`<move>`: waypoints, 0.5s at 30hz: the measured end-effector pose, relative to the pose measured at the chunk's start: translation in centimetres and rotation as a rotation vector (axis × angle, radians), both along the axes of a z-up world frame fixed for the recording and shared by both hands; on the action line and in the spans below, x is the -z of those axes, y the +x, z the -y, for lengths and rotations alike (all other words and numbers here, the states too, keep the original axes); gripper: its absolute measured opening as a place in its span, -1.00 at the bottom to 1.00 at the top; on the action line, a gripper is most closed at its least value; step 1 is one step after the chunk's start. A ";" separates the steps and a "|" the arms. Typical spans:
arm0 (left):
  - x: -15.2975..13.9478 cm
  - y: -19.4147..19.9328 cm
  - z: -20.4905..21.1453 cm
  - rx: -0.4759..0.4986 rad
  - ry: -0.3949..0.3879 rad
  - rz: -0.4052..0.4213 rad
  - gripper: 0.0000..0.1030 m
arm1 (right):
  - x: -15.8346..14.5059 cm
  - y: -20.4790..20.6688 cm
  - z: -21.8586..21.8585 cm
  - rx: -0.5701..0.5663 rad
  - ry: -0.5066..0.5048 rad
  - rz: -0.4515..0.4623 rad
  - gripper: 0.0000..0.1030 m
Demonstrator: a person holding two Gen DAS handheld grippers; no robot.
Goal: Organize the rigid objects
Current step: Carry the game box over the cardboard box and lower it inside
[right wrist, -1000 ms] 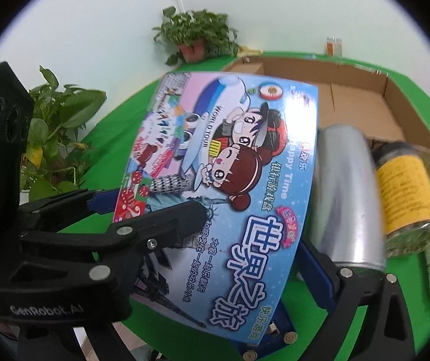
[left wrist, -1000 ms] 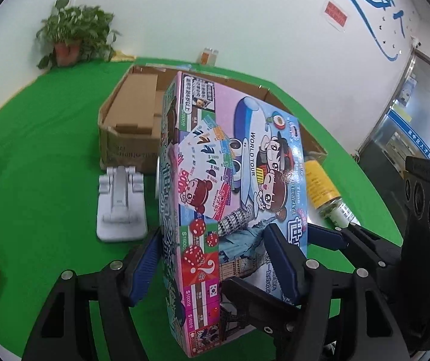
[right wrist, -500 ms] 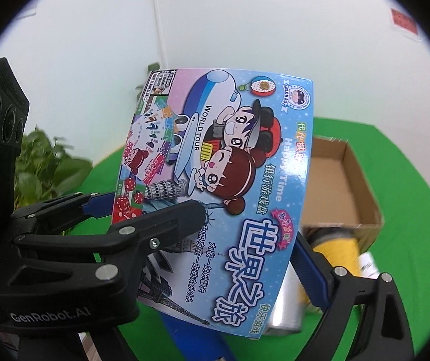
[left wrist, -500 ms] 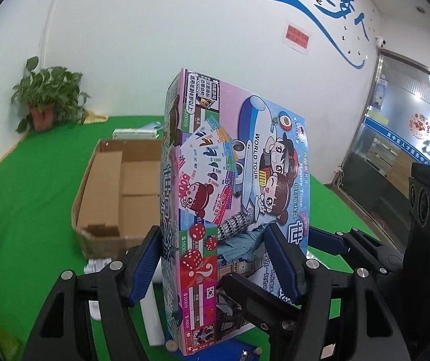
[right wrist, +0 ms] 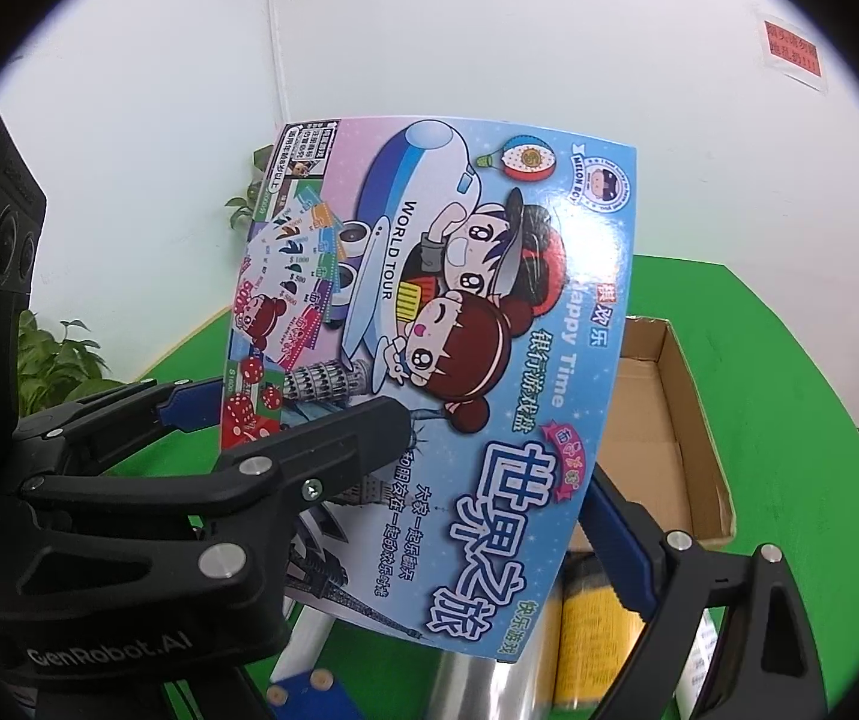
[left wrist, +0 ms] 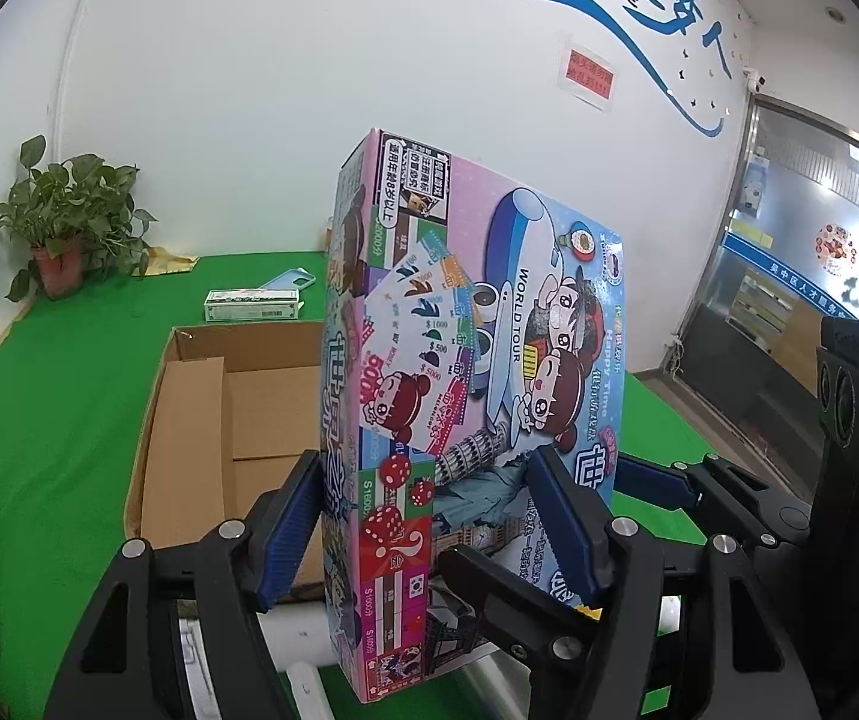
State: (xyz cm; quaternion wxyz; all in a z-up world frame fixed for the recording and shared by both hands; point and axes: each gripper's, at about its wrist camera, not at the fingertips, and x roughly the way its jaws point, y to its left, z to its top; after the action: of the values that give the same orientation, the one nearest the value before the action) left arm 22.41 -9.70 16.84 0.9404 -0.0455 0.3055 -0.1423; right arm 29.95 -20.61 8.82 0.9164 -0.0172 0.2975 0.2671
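My left gripper clamps game box upright; my right gripper grips its wide sides, above cardboard box on green tabletop.

— What do my grippers look like from here?

— My left gripper is black plastic with shiny round screws and dark blue ridged pads.

— And the other one?

— My right gripper is black too, with blue pads, silver screws, and "GenRobot.AI" in pale letters on its side.
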 end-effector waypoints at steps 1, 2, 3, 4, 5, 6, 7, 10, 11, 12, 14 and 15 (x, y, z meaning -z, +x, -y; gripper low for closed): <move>0.1 0.7 -0.2 -0.004 -0.003 -0.008 0.27 | 0.1 0.2 0.4 -0.003 -0.002 -0.002 0.80; 0.4 1.5 -0.5 -0.009 -0.005 -0.014 0.27 | 0.0 0.8 -0.1 -0.012 -0.005 -0.008 0.80; 0.5 1.9 -0.7 -0.012 -0.007 -0.018 0.27 | 0.1 1.3 -0.4 -0.016 -0.009 -0.013 0.79; 0.5 2.8 -0.9 -0.012 -0.011 -0.022 0.27 | 0.2 2.0 -0.8 -0.021 -0.015 -0.017 0.79; 0.6 3.6 -1.3 -0.013 -0.013 -0.023 0.27 | 0.1 2.3 -1.0 -0.022 -0.018 -0.017 0.79; 0.6 4.3 -1.5 -0.014 -0.014 -0.025 0.27 | 0.1 2.6 -0.7 -0.024 -0.019 -0.017 0.79; 0.7 5.1 -1.9 -0.016 -0.014 -0.029 0.27 | 0.0 3.0 -1.2 -0.026 -0.020 -0.020 0.79; 0.8 7.4 -2.5 -0.022 -0.006 -0.040 0.27 | 0.2 4.5 -1.4 -0.035 -0.018 -0.034 0.79; 1.0 8.0 -2.7 -0.022 -0.002 -0.043 0.27 | 0.1 4.8 -1.5 -0.037 -0.019 -0.038 0.79; 1.2 8.8 -2.9 -0.021 0.001 -0.052 0.27 | 0.3 5.3 -1.5 -0.039 -0.022 -0.045 0.79; 1.9 10.1 -3.3 -0.025 0.007 -0.074 0.27 | 1.0 5.9 -1.5 -0.052 -0.027 -0.072 0.79; 2.5 10.7 -3.5 -0.026 0.010 -0.088 0.27 | 1.3 6.3 -1.5 -0.056 -0.029 -0.088 0.79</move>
State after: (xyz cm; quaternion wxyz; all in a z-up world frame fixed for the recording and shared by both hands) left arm 33.11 -6.20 14.35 0.9280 -0.0508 0.3467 -0.1263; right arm 36.26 -19.08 7.56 0.8944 -0.0270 0.3407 0.2887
